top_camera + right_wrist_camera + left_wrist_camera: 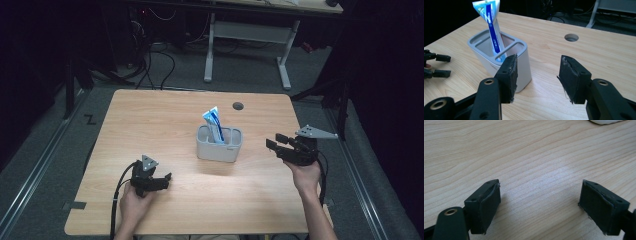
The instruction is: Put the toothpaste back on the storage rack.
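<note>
Toothpaste tube [214, 125] lower half hidden inside grey holder [219, 148], right gripper [278, 141] spread and empty beside it, left gripper [164, 179] spread and empty on wooden table [165, 120], holder's rim cut off in the left gripper view.

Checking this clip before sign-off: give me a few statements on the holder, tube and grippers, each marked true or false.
1. The tube stands in the holder. True.
2. The holder lies tipped on its side. False: it stands upright on the table.
3. The right gripper is open with nothing between its pads. True.
4. The left gripper grips the tube. False: its jaws are open over bare wood.
5. The tube is red. False: it is blue and white.
</note>
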Demonstrator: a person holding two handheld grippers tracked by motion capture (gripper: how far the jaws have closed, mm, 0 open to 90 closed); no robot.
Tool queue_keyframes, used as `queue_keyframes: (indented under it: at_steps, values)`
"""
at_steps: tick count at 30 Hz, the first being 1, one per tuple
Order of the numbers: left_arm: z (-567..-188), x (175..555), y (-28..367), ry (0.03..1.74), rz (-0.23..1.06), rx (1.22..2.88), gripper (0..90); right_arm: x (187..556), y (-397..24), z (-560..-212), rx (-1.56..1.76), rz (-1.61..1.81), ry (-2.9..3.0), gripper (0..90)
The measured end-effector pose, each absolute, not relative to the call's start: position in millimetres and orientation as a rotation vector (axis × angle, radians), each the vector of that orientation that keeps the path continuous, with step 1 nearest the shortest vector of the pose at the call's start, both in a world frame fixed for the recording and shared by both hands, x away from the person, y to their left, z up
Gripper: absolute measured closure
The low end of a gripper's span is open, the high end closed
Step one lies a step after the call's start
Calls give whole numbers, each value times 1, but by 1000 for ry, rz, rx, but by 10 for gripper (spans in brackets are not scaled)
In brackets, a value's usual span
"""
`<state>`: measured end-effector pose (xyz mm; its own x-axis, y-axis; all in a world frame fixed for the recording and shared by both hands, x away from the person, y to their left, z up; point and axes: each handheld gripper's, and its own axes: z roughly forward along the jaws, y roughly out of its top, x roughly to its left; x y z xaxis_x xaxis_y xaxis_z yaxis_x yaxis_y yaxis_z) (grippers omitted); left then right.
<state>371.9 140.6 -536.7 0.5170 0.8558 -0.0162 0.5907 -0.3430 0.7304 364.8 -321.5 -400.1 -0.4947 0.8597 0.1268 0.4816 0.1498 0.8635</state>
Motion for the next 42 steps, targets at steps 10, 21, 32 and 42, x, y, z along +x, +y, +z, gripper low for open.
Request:
queue_keyframes:
  at_steps: [10, 21, 32, 42]
  values:
    - [-537, 372, 141, 1175, 494, 2064, 176, 361, -326, -413, 1313, 1292, 2041, 491]
    - [-537, 372, 140, 1177, 493, 2063, 176, 361, -325, -435, 1354, 1236, 2041, 509]
    - [-537, 372, 140, 1176, 494, 2064, 176, 363, -325, -449, 1380, 1235, 2044, 520]
    - [-537, 372, 140, 1177, 494, 2063, 176, 364, -320, -461, 1393, 1195, 2051, 521]
